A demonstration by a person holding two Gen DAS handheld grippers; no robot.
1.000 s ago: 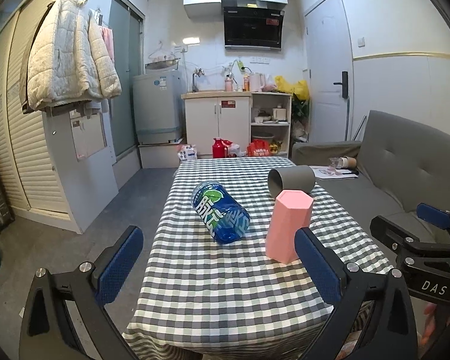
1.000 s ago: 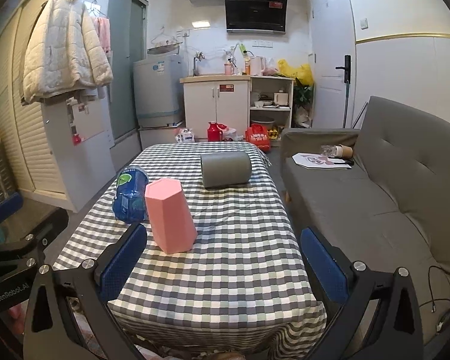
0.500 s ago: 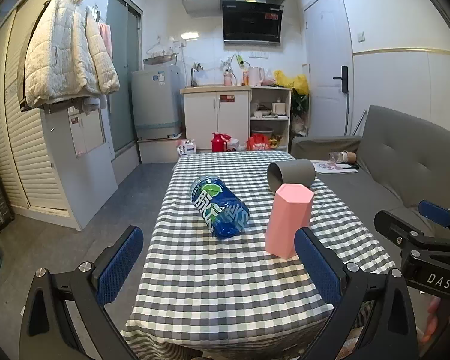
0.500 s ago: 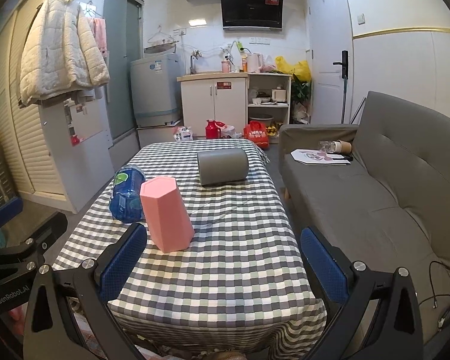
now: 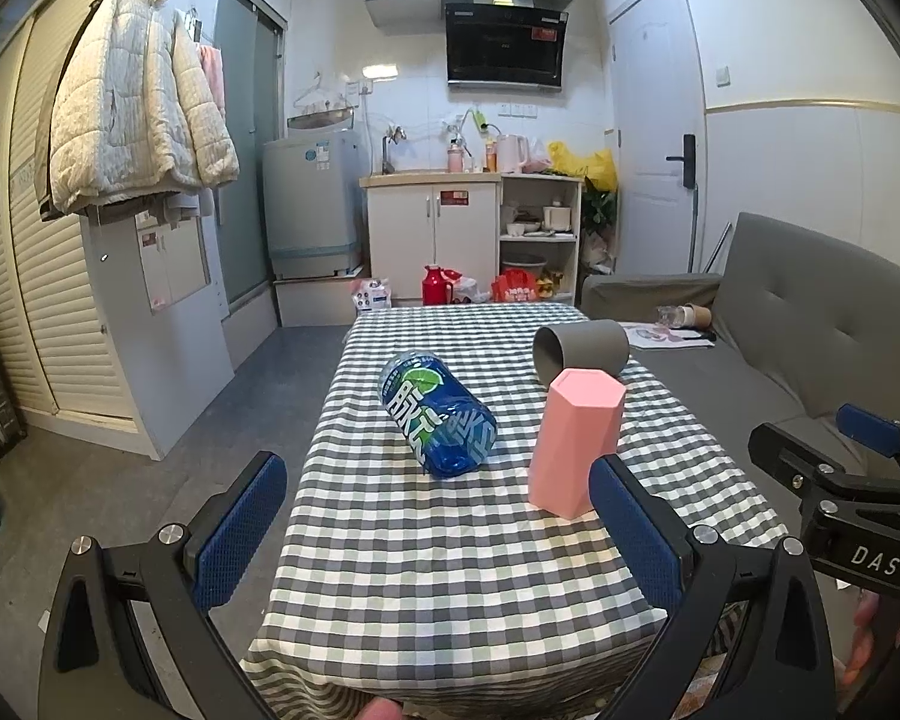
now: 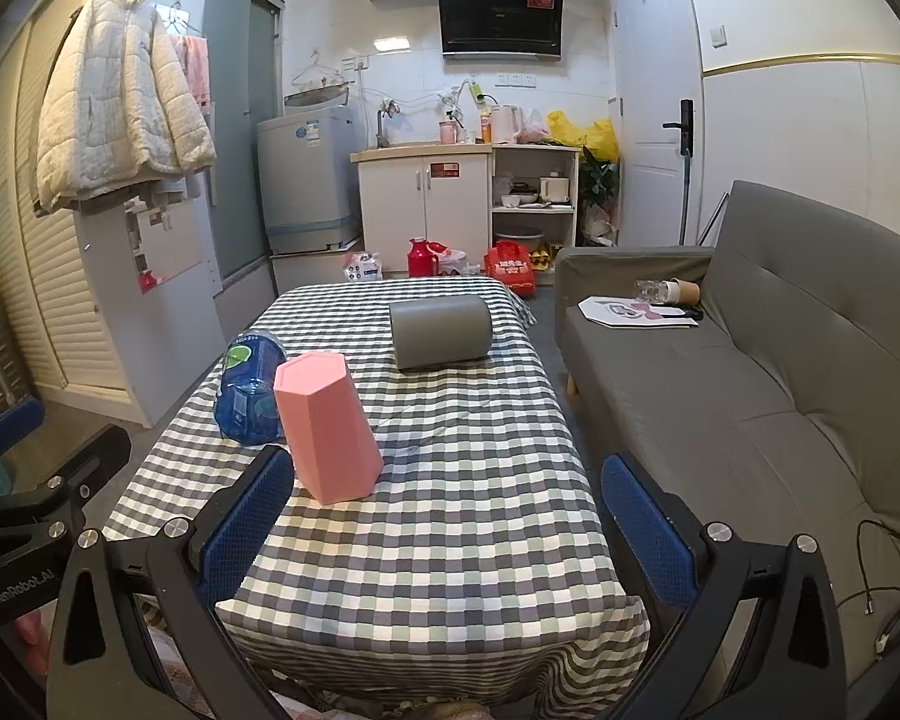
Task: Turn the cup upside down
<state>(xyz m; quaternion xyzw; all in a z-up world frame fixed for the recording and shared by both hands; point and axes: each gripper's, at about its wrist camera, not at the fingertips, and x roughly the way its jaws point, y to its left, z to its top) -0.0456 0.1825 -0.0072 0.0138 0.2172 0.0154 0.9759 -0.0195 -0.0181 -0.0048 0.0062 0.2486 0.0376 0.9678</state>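
Note:
A pink hexagonal cup stands on the checkered table with its closed end up; it also shows in the right wrist view. A grey cup lies on its side behind it, also in the right wrist view. My left gripper is open and empty, held back over the table's near edge. My right gripper is open and empty, near the front of the table, right of the pink cup.
A blue bottle lies on its side left of the pink cup, also in the right wrist view. A grey sofa runs along the table's right side. Kitchen cabinets stand behind.
Both grippers have drawn back slightly from the table and risen a little. The cups and bottle have not moved.

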